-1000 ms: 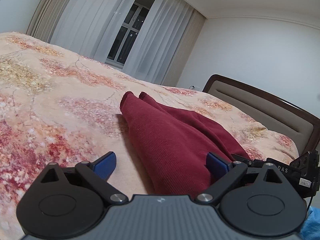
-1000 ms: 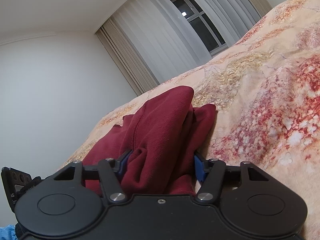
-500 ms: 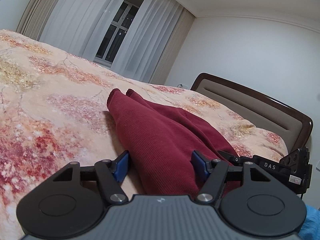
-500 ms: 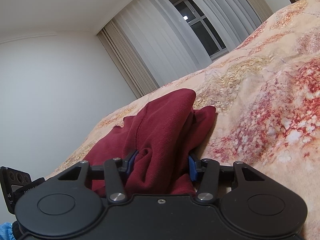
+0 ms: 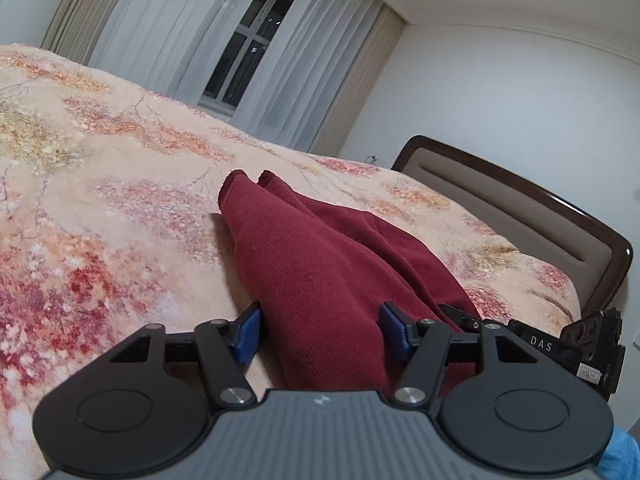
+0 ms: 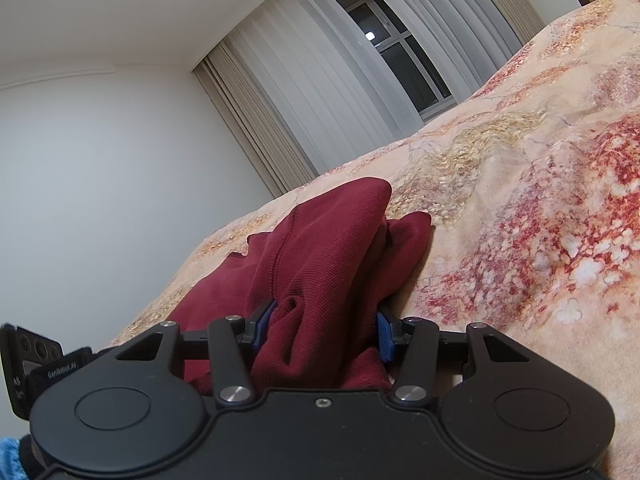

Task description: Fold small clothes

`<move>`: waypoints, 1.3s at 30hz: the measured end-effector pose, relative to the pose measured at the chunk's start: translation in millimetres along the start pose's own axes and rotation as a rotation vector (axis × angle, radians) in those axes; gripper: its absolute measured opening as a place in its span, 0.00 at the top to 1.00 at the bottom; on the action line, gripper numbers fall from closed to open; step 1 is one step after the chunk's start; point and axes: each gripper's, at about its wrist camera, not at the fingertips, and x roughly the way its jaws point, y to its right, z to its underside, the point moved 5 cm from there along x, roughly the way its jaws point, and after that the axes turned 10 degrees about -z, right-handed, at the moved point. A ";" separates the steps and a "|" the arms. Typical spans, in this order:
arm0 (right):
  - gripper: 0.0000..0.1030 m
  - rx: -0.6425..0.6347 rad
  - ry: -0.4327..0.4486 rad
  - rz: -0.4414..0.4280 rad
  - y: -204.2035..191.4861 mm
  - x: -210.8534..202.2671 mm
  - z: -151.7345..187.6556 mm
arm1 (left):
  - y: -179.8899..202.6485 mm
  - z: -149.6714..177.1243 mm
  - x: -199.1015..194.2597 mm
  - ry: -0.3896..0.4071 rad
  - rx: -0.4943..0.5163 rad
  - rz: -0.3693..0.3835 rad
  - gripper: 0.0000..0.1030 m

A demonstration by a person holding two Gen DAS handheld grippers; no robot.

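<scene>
On the floral bedspread (image 5: pixel 100 216), a dark red knit garment (image 5: pixel 320 264) lies in a long bunched heap, running from the near edge of the bed away toward the far side. In the left wrist view its two far corners stand up as small peaks, and a seam runs along the upper layer on the right.

The left gripper (image 5: pixel 320 330) sits at the near end of the garment with its blue pads (image 5: pixel 246 332) closed in against a thick fold of the red cloth; the jaws are held partly apart by the bulk of fabric pinched between them. Just to its right, touching the same end of the cloth, part of the other tool is visible with the letters DAS on it.

The right gripper (image 6: pixel 322 330) likewise grips the near end of the garment (image 6: pixel 332 248), its blue pads (image 6: pixel 385 336) pressed into gathered, wrinkled cloth, narrowed as far as the fabric allows. Ahead of it the cloth rises in a rounded hump, with a second lobe lying lower on the right against the bedspread (image 6: pixel 540 208).

Beyond the bed, sheer white curtains (image 5: pixel 180 28) hang over a dark window (image 5: pixel 248 52). A padded headboard (image 5: pixel 516 216) with a dark wooden frame stands at the right in the left wrist view.
</scene>
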 end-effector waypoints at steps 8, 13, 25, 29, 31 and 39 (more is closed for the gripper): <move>0.56 -0.038 -0.038 0.058 -14.5 4.0 -8.6 | 11.1 -17.3 2.1 -0.093 -0.063 -0.080 0.59; 0.62 -0.038 -0.040 0.084 -30.3 5.4 -20.8 | 19.1 -35.5 -4.7 -0.119 -0.025 -0.078 0.66; 0.63 -0.172 -0.004 0.010 -120.5 53.2 -30.0 | -10.3 -84.9 -64.1 0.013 -0.012 -0.118 0.67; 0.63 -0.162 -0.011 -0.022 -144.0 85.5 -18.9 | -42.4 -95.6 -84.4 0.030 -0.038 -0.175 0.67; 0.63 -0.159 -0.025 -0.033 -153.0 101.4 -12.0 | -58.9 -98.2 -92.4 0.035 -0.053 -0.200 0.67; 0.63 -0.166 -0.111 0.004 -162.2 142.3 21.5 | -112.1 -83.7 -98.3 0.007 -0.113 -0.248 0.67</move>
